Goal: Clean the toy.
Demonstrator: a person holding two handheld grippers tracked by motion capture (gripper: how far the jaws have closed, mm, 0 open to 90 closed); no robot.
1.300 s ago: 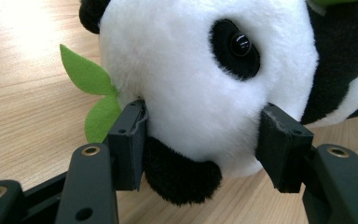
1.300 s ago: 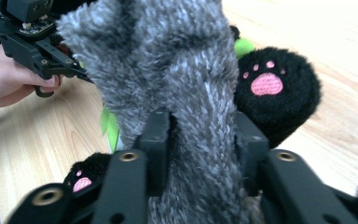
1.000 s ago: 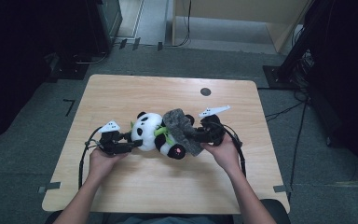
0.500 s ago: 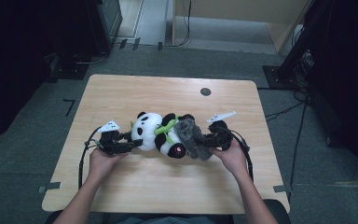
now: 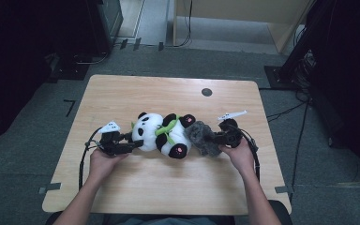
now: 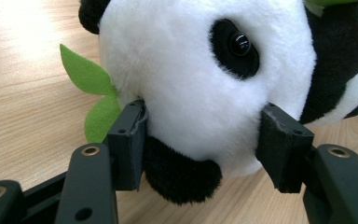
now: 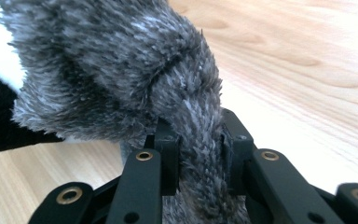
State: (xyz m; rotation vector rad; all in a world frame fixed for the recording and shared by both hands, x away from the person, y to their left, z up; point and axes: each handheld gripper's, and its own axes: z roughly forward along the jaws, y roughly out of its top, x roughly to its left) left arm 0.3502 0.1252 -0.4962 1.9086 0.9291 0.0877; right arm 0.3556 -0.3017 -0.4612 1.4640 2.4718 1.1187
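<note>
Dressing the plush panda in grey fur, mid-table.
Left gripper [image 6: 200,140] clamps the black-and-white plush panda's [image 5: 161,133] head; right gripper [image 7: 199,151] pinches the shaggy grey fur garment [image 5: 202,138]. Keep the head anchored, draw fabric evenly over the feet.

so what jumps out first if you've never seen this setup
The plush panda lying on its side mid-table, its white head clamped between the left gripper pads. Right beside its feet, a shaggy grey furry cloth is pinched in the right gripper, low over the pale wooden table. A green felt leaf pokes out by the panda's head.
</note>
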